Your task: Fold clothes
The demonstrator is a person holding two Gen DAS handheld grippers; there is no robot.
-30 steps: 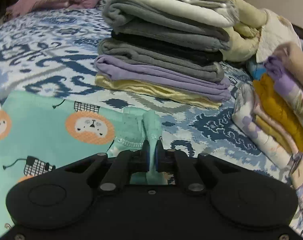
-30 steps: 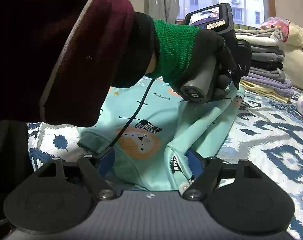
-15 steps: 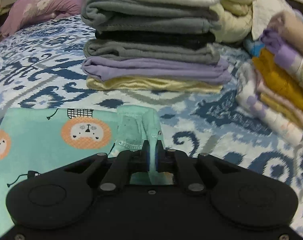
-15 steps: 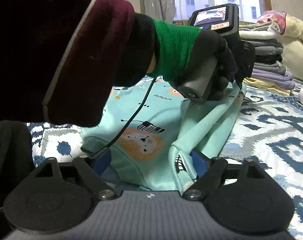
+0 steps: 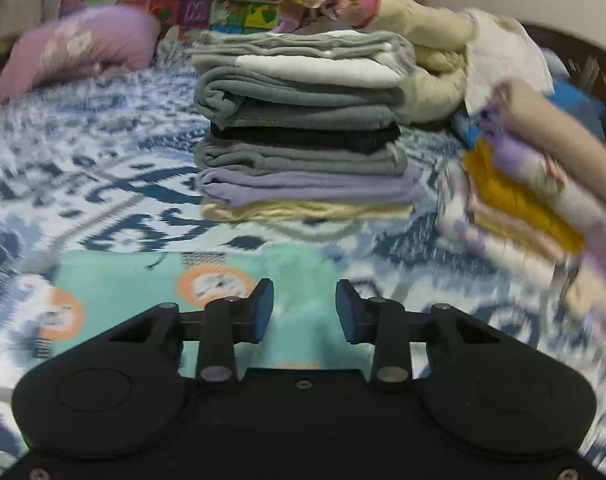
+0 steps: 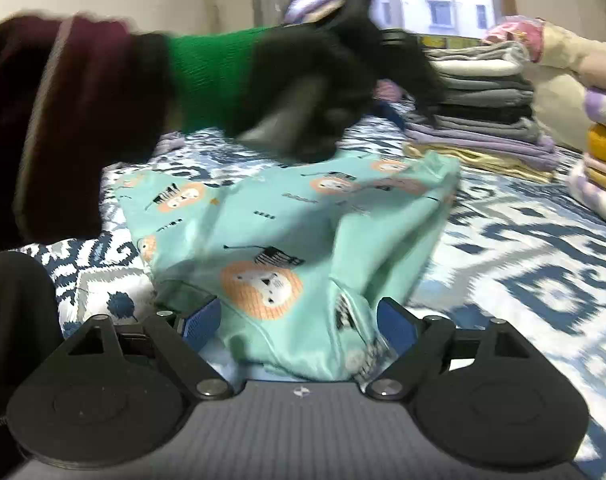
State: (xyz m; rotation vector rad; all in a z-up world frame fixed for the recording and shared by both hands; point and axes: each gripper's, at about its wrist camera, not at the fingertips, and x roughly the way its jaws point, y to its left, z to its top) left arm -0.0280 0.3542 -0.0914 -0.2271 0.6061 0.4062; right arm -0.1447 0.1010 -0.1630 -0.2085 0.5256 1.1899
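The mint-green garment with lion prints (image 5: 143, 280) (image 6: 303, 216) lies partly folded on the patterned bedspread (image 5: 83, 160). My left gripper (image 5: 303, 312) hovers just above its far edge. Its jaws are opening and no cloth is between the blue pads (image 5: 263, 308). The right wrist view shows that gripper blurred in a black-gloved hand (image 6: 311, 92) with a green cuff, lifted over the garment. My right gripper (image 6: 299, 324) stands open at the garment's near end. A bunched fold of the cloth sits between its wide-spread pads (image 6: 395, 328) without being pressed.
A tall stack of folded grey, black, lilac and yellow clothes (image 5: 303, 132) (image 6: 483, 100) stands just beyond the garment. A second pile of folded items (image 5: 515, 200) (image 6: 603, 152) sits to the right. A pink pillow (image 5: 75, 52) lies at the far left.
My left gripper has let go of the garment's edge, opened and lifted away. The released cloth now lies flat. My right gripper has stayed in place, open around the near fold.
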